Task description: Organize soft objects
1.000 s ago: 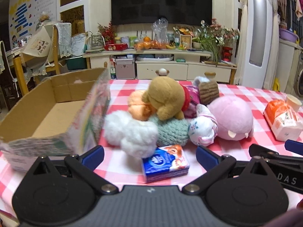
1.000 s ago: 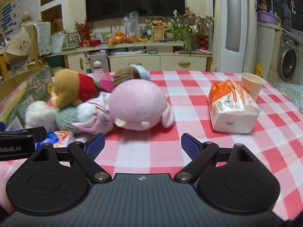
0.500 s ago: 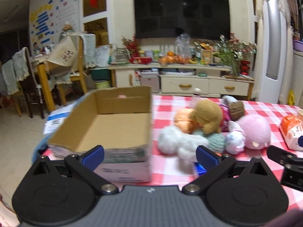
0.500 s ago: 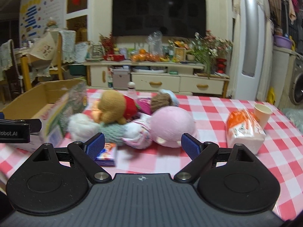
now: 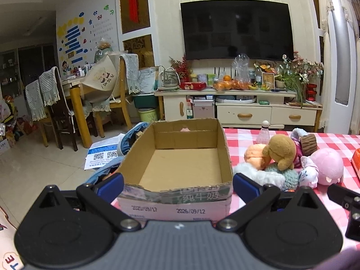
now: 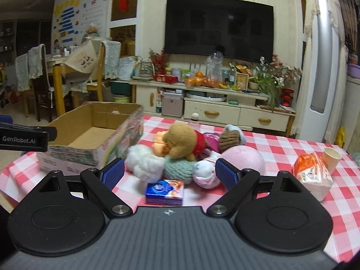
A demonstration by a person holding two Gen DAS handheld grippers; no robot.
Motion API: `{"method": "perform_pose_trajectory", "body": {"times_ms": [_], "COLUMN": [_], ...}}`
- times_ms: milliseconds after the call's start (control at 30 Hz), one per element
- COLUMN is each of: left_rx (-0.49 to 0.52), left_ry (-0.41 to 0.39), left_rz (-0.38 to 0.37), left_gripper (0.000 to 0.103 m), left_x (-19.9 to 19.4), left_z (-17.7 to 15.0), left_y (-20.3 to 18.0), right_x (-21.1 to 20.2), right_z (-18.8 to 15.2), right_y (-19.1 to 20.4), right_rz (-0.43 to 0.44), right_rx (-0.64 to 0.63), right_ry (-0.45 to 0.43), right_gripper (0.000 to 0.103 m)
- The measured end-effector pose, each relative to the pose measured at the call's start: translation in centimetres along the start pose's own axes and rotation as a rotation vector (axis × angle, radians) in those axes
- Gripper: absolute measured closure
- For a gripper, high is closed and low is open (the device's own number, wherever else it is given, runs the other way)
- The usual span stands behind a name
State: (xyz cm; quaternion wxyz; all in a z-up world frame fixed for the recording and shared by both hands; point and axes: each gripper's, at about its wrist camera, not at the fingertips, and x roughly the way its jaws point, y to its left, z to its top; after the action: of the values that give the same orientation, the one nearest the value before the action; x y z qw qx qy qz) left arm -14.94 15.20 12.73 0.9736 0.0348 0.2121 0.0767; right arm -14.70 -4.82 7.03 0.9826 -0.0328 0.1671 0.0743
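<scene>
An empty cardboard box [image 5: 184,164] [image 6: 90,135] stands at the left end of the red-checked table [image 6: 281,148]. To its right lies a heap of soft toys: a brown plush [image 5: 281,150] [image 6: 180,140], a pink round plush [image 5: 327,165] [image 6: 243,159], a white fluffy one [image 6: 144,165], a teal knitted one [image 6: 178,168]. A blue tissue pack [image 6: 164,191] lies in front of the heap. My left gripper [image 5: 177,185] is open, held back facing the box's near wall. My right gripper [image 6: 169,173] is open, held back before the heap and tissue pack.
An orange-and-white plastic package [image 6: 313,175] and a paper cup [image 6: 331,157] sit at the table's right. A shuttlecock [image 5: 263,132] stands behind the toys. Beyond the table are a TV cabinet [image 5: 243,108], chairs [image 5: 54,103] and papers on the floor [image 5: 103,155].
Both grippers have pulled back and risen from the table. The left view swung left from the toy heap onto the box. Nothing was taken hold of.
</scene>
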Motion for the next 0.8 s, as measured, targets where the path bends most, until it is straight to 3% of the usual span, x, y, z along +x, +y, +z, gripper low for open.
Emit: {"method": "perform_pose_trajectory", "body": {"times_ms": [533, 800], "left_rx": [-0.016, -0.009], "left_ry": [-0.025, -0.012], "left_rz": [0.011, -0.019], "left_gripper": [0.001, 0.001], "left_x": [-1.0, -0.7], "left_z": [0.0, -0.2], "left_y": [1.3, 0.3], "right_x": [-1.7, -0.8], "right_z": [0.5, -0.2], "right_y": [1.1, 0.3], "right_rz": [0.052, 0.013], "right_rx": [-0.021, 0.003], "right_ry": [-0.040, -0.025], "right_gripper": [0.000, 0.000]}}
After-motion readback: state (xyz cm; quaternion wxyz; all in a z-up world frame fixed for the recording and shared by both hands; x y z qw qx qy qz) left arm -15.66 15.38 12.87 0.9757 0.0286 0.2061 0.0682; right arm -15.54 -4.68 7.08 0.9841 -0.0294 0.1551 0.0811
